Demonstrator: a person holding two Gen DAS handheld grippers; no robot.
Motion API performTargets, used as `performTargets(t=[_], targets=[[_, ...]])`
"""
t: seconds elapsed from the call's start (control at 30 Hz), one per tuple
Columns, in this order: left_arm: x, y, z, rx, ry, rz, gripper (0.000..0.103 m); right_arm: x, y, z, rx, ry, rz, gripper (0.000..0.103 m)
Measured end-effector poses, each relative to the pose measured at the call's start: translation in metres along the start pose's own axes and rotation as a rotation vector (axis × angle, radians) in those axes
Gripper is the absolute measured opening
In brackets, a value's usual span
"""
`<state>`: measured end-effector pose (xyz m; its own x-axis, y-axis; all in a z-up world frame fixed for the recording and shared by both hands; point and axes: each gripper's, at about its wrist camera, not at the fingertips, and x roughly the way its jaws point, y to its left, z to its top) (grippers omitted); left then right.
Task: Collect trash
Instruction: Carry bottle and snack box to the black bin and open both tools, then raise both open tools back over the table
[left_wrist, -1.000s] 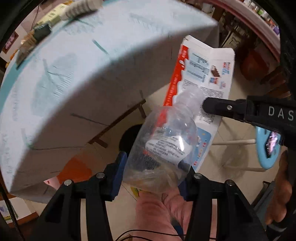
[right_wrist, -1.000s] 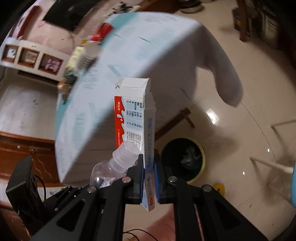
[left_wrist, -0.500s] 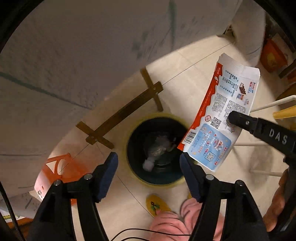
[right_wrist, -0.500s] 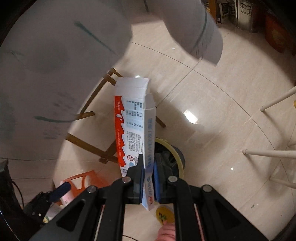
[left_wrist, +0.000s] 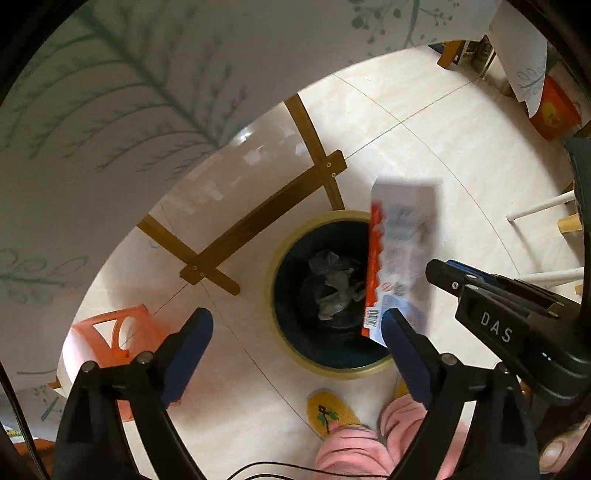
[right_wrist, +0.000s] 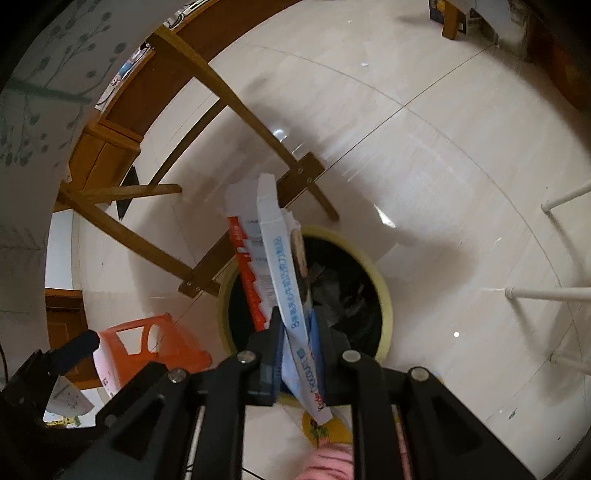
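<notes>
A round dark trash bin with a yellow rim (left_wrist: 280, 332) stands on the tiled floor beside the table; crumpled clear trash (left_wrist: 332, 284) lies inside it. It also shows in the right wrist view (right_wrist: 384, 295). My left gripper (left_wrist: 297, 350) is open and empty above the bin. A white, red and blue carton (right_wrist: 280, 273) sits between the jaws of my right gripper (right_wrist: 295, 339), which have parted slightly; the carton tilts over the bin. In the left wrist view the carton (left_wrist: 402, 258) is blurred, and the right gripper (left_wrist: 443, 273) is beside it.
A tablecloth with leaf print (left_wrist: 129, 110) hangs over a wooden table frame (left_wrist: 258, 221). An orange plastic stool (left_wrist: 110, 332) stands at the left. White furniture legs (right_wrist: 546, 291) are at the right. Yellow slippers (left_wrist: 328, 410) and pink trousers are at the bottom.
The plastic bottle left my left gripper about a second ago and that gripper stayed open. Both grippers moved down over the bin. The carton now tilts and blurs as the right jaws loosen.
</notes>
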<state>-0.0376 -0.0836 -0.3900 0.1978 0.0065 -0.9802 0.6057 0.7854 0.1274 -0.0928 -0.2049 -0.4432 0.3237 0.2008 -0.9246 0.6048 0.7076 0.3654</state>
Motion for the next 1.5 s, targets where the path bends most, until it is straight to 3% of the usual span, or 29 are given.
performTargets(t=[0.3,0.53,0.77,1.13,1.3,1.5], targets=[[-0.031,0.021,-0.007,-0.098,-0.001,-0.038,0.094,-0.029,0.003,0.0,0.015,0.001,0.004,0.023],[-0.098,0.039,-0.012,-0.147,0.015,-0.075,0.094,-0.083,0.013,0.004,0.003,0.002,0.013,0.024],[-0.182,0.065,-0.008,-0.214,0.026,-0.092,0.094,-0.166,0.033,0.01,-0.043,-0.001,0.016,0.024],[-0.289,0.108,0.007,-0.346,-0.088,-0.033,0.094,-0.286,0.075,0.031,-0.205,-0.078,0.071,0.024],[-0.325,0.125,0.022,-0.392,-0.161,0.006,0.094,-0.32,0.092,0.058,-0.28,-0.158,0.092,0.024],[-0.355,0.154,0.042,-0.451,-0.222,0.041,0.094,-0.334,0.118,0.096,-0.34,-0.177,0.124,0.025]])
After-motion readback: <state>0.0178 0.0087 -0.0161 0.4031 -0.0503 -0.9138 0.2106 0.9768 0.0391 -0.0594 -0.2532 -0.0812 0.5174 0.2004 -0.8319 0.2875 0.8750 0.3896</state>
